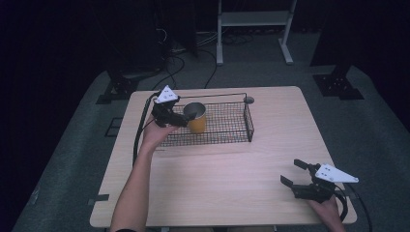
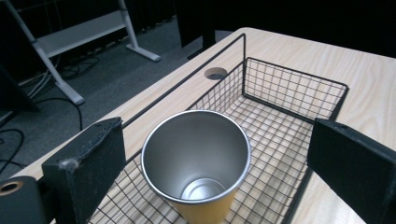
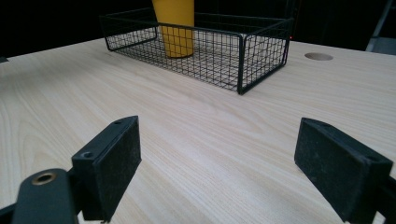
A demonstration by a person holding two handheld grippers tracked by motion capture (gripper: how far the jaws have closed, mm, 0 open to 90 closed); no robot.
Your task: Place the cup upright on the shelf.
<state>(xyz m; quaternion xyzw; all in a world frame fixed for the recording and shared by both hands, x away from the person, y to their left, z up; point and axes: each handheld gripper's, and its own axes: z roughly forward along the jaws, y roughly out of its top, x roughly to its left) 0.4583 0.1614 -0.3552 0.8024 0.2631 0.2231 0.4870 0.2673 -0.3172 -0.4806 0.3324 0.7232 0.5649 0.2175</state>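
In the high view, a black wire basket [image 1: 227,126] sat on the far half of the light wooden bench [image 1: 227,179], and a yellow cup [image 1: 196,117] with a bright metal inside stood upright in the basket's left end. The left claw [image 1: 186,119], held in the person's left hand [image 1: 155,133], hung at that end of the basket with its jaws reaching to the cup's near-left side; from this view it could not be told whether they touched it. The right claw [image 1: 293,173] lay low over the near right corner of the bench, well apart from the basket, its jaws spread wide and holding nothing. A round hole [image 1: 248,100] showed in the bench just behind the basket's far right corner. In the left gripper view, the cup [image 2: 196,161] stood between the two black jaws, its open mouth seen from above, and a clear gap showed on each side, so the left claw was wide and gripped nothing. The basket [image 2: 299,88] ran away toward the hole [image 2: 215,73]. In the right gripper view, the jaws stood far apart over bare wood of the bench [image 3: 210,135]. Farther off stood the basket [image 3: 261,51], with the lower part of the cup [image 3: 175,28] inside it.
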